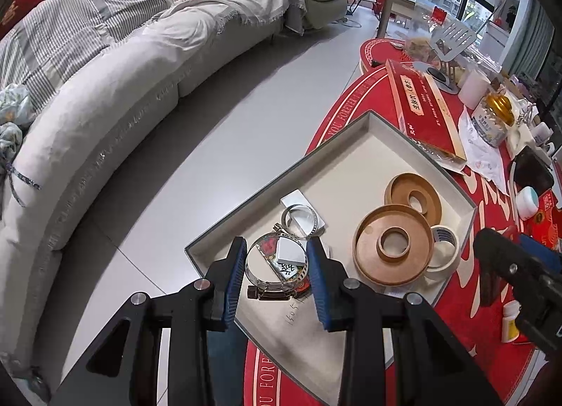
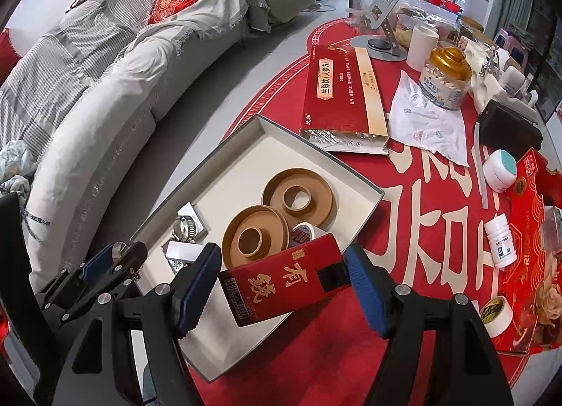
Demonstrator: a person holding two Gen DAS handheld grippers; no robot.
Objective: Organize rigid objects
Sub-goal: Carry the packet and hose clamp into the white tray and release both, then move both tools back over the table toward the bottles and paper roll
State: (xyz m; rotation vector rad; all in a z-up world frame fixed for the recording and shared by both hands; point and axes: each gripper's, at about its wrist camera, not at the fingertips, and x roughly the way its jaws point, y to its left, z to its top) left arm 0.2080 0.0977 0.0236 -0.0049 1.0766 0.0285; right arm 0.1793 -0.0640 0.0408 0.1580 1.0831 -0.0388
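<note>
A grey-rimmed shallow box (image 1: 246, 202) (image 2: 365, 191) lies on the red table. It holds two brown cardboard rings (image 1: 391, 247) (image 2: 298, 197), a tape roll (image 1: 444, 247), metal hose clamps (image 1: 300, 218) and small flat items. My left gripper (image 1: 277, 265) is open, its fingers on either side of a large hose clamp (image 1: 254, 274) in the box. My right gripper (image 2: 281, 283) is open around a small red box with gold characters (image 2: 281, 284) that leans on the box's near edge. The right gripper also shows in the left wrist view (image 1: 516, 265).
A long red carton (image 2: 337, 93), a gold-lidded jar (image 2: 444, 75), a white cup (image 2: 423, 45), a phone stand (image 2: 383, 15), white pill bottles (image 2: 500, 242), a cream jar (image 2: 500, 170), a tape roll (image 2: 497, 313) and a black pouch (image 2: 509, 128) crowd the table. A grey sofa (image 1: 105, 117) stands left across the floor.
</note>
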